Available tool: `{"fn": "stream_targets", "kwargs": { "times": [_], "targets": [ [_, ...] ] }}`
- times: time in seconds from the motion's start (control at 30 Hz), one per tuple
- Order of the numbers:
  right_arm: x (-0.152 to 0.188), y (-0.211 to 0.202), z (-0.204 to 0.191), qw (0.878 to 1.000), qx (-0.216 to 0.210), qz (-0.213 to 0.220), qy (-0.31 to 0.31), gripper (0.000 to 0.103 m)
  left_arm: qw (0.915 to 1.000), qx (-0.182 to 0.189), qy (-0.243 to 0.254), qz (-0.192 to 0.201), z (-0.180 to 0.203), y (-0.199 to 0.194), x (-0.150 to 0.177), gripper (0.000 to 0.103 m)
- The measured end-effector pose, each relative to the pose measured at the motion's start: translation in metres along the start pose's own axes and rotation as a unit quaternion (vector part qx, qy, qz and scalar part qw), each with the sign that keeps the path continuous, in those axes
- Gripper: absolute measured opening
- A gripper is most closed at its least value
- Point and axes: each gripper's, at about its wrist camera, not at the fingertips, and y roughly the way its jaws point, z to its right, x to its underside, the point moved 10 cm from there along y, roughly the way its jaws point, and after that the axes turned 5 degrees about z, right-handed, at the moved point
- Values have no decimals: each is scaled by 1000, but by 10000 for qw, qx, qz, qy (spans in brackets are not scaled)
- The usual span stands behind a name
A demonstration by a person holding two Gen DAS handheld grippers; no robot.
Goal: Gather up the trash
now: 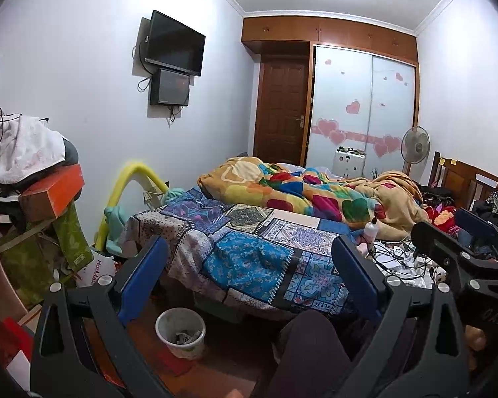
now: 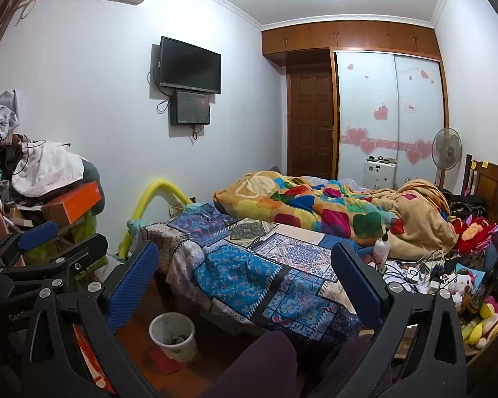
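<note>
A white waste bin [image 1: 181, 331] stands on the wooden floor at the foot of the bed, with some crumpled trash inside; it also shows in the right wrist view [image 2: 173, 335]. My left gripper [image 1: 249, 248] is open and empty, held above the floor facing the bed. My right gripper [image 2: 245, 252] is open and empty too, level with the bed edge. In the left wrist view the right gripper [image 1: 448, 229] sits at the right edge; in the right wrist view the left gripper [image 2: 43, 235] sits at the left edge. No loose trash is clearly identifiable.
A bed with a patchwork cover [image 1: 265, 248] and a colourful quilt [image 1: 298, 192] fills the middle. A pump bottle [image 2: 381, 248] and tangled cables [image 2: 415, 268] lie on it. Piled boxes and clothes [image 1: 33, 192] stand at left. My knees [image 1: 308, 348] are below.
</note>
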Motion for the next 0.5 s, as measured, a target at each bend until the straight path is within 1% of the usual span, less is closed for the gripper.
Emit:
{"fn": "stream_targets", "kwargs": {
  "times": [0.17,0.5],
  "targets": [
    [0,0,0,10000,2,-9,9,103,10000,23,-93,21,-2,-1,3,100],
    [-1,0,3,10000,23,-17,66,103,9999,81,-82,-41,1,0,9,100]
  ]
}}
